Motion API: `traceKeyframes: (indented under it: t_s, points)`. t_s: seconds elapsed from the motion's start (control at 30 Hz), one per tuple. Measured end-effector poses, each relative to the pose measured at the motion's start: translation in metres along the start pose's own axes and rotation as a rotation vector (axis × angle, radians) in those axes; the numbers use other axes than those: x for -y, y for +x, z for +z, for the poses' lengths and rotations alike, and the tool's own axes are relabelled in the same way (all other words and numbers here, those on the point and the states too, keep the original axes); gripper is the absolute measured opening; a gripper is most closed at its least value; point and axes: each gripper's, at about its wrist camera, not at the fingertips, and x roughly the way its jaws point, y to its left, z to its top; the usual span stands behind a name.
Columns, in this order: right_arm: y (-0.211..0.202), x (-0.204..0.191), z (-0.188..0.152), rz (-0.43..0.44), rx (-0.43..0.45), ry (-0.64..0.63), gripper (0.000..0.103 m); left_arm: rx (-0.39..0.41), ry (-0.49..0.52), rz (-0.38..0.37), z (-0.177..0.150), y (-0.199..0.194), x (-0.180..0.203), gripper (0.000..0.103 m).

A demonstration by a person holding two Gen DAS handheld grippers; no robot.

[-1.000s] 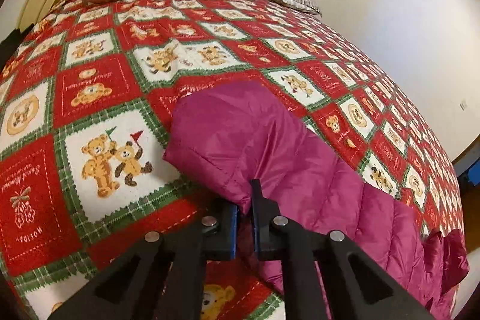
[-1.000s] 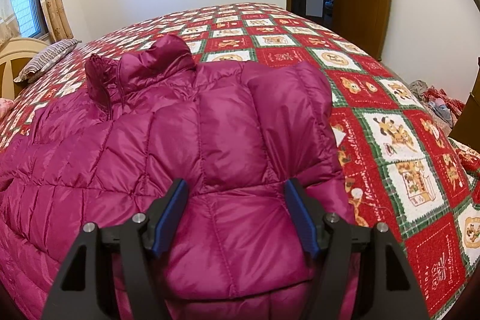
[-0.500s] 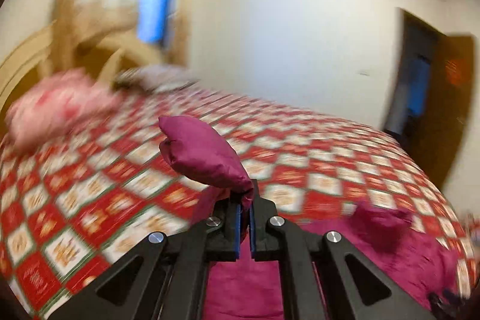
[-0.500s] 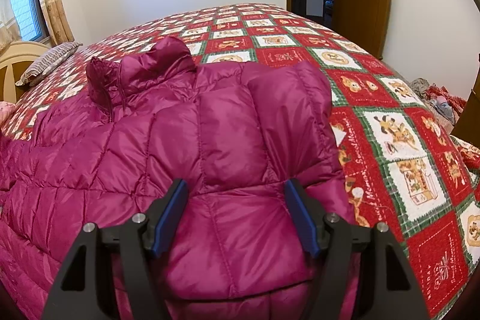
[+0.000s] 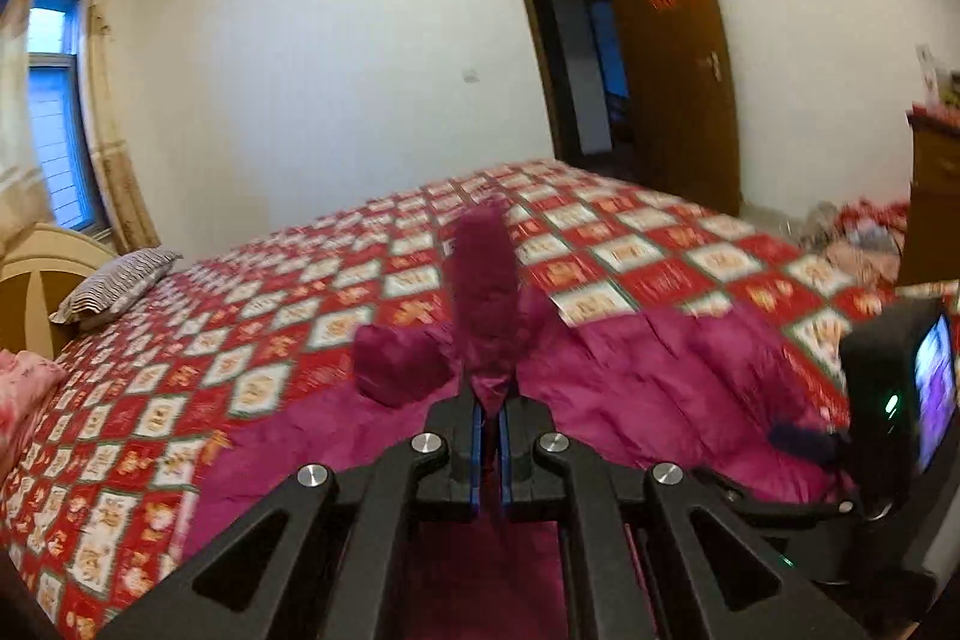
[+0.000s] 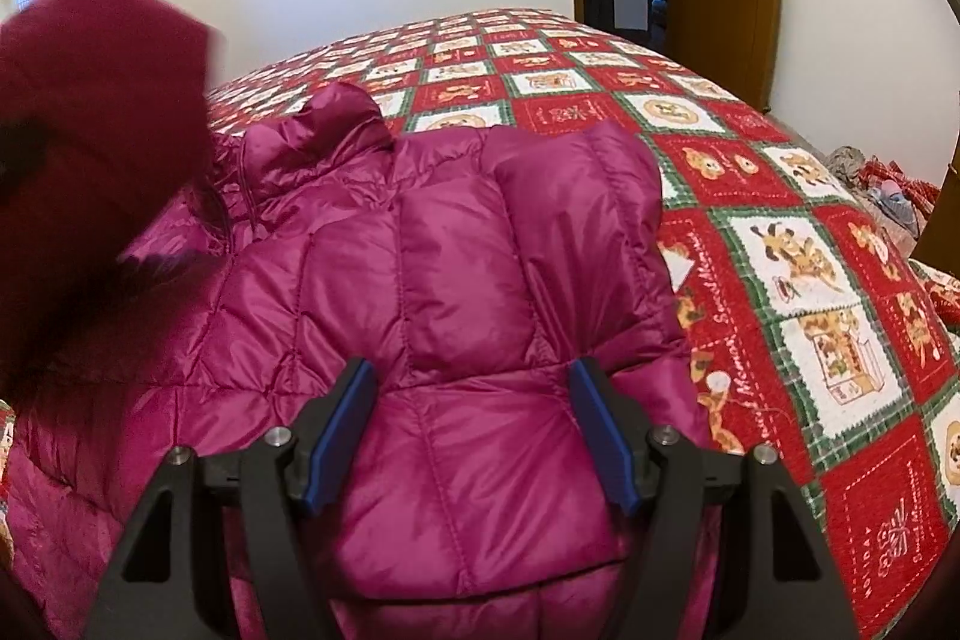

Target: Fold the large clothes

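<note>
The magenta quilted puffer jacket [image 6: 456, 292] lies spread on a red-and-white Christmas bedspread [image 6: 798, 280], glossy, stitched in panels, its collar [image 6: 336, 124] bunched up beyond the fingers. The left gripper [image 5: 491, 415] is clenched on a sleeve [image 5: 486, 292], which rises blurred above its fingertips. The right gripper [image 6: 471, 430] is spread wide, jacket fabric between its blue pads [image 6: 345, 430].

Magenta puffer jacket [image 6: 468, 280] spread on teddy-bear quilt [image 6: 798, 280]. Right gripper [image 6: 471, 430] held wide open over jacket. Blurred magenta sleeve [image 6: 90, 100] raised at left.
</note>
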Motion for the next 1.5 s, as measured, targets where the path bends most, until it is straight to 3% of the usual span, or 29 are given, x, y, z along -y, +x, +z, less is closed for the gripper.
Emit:
traceKeyframes:
  t_s: [0.2, 0.27, 0.37, 0.67, 0.93, 1.0, 1.07, 1.1, 1.13, 1.23, 1.27, 1.3, 1.33, 1.37, 1.4, 1.5]
  points:
    - [-0.001, 0.003, 0.0, 0.018, 0.004, 0.014, 0.07, -0.123, 0.006, -0.005, -0.022, 0.034, 0.027, 0.004]
    - [-0.001, 0.003, 0.0, 0.022, 0.006, 0.018, 0.07, -0.205, -0.008, -0.072, -0.03, 0.046, 0.029, 0.004]
    - [-0.001, 0.004, -0.001, 0.026, 0.007, 0.024, 0.07, -0.287, -0.005, -0.116, -0.041, 0.05, 0.031, 0.005]
    - [-0.001, 0.004, 0.0, 0.023, 0.004, 0.019, 0.07, -0.319, -0.043, -0.218, -0.063, 0.01, 0.008, 0.008]
    - [-0.011, 0.006, 0.005, 0.033, -0.014, 0.028, 0.072, -0.333, -0.007, -0.2, -0.074, 0.004, 0.005, 0.012]
    - [-0.031, 0.009, 0.009, 0.087, 0.02, 0.095, 0.073, -0.32, -0.004, -0.186, -0.078, 0.005, 0.006, 0.012]
    - [-0.044, 0.01, 0.013, 0.213, 0.032, 0.174, 0.074, -0.306, -0.003, -0.171, -0.082, 0.006, 0.008, 0.013]
    - [-0.046, 0.006, 0.016, 0.263, 0.02, 0.192, 0.081, -0.303, -0.001, -0.165, -0.082, 0.007, 0.008, 0.013]
    - [-0.044, 0.002, 0.018, 0.289, 0.004, 0.194, 0.088, -0.3, 0.001, -0.157, -0.082, 0.006, 0.01, 0.013]
    - [-0.021, -0.015, 0.022, 0.348, -0.126, 0.181, 0.088, -0.287, -0.006, -0.15, -0.081, 0.004, 0.008, 0.013]
    - [-0.006, -0.021, 0.021, 0.361, -0.196, 0.174, 0.084, -0.286, -0.013, -0.15, -0.081, 0.002, 0.006, 0.013]
    - [0.004, -0.025, 0.019, 0.358, -0.239, 0.166, 0.064, -0.287, -0.02, -0.152, -0.081, 0.0, 0.004, 0.013]
    - [0.006, -0.028, 0.019, 0.368, -0.244, 0.158, 0.038, -0.289, -0.027, -0.156, -0.082, -0.003, 0.001, 0.014]
    - [0.007, -0.031, 0.021, 0.401, -0.243, 0.142, 0.025, -0.292, -0.033, -0.164, -0.084, -0.007, -0.001, 0.017]
    - [0.005, -0.034, 0.026, 0.409, -0.235, 0.125, 0.02, -0.293, -0.038, -0.169, -0.084, -0.008, -0.003, 0.02]
    - [-0.014, -0.034, 0.045, 0.377, -0.134, 0.09, 0.018, -0.304, -0.071, -0.193, -0.086, -0.019, -0.015, 0.028]
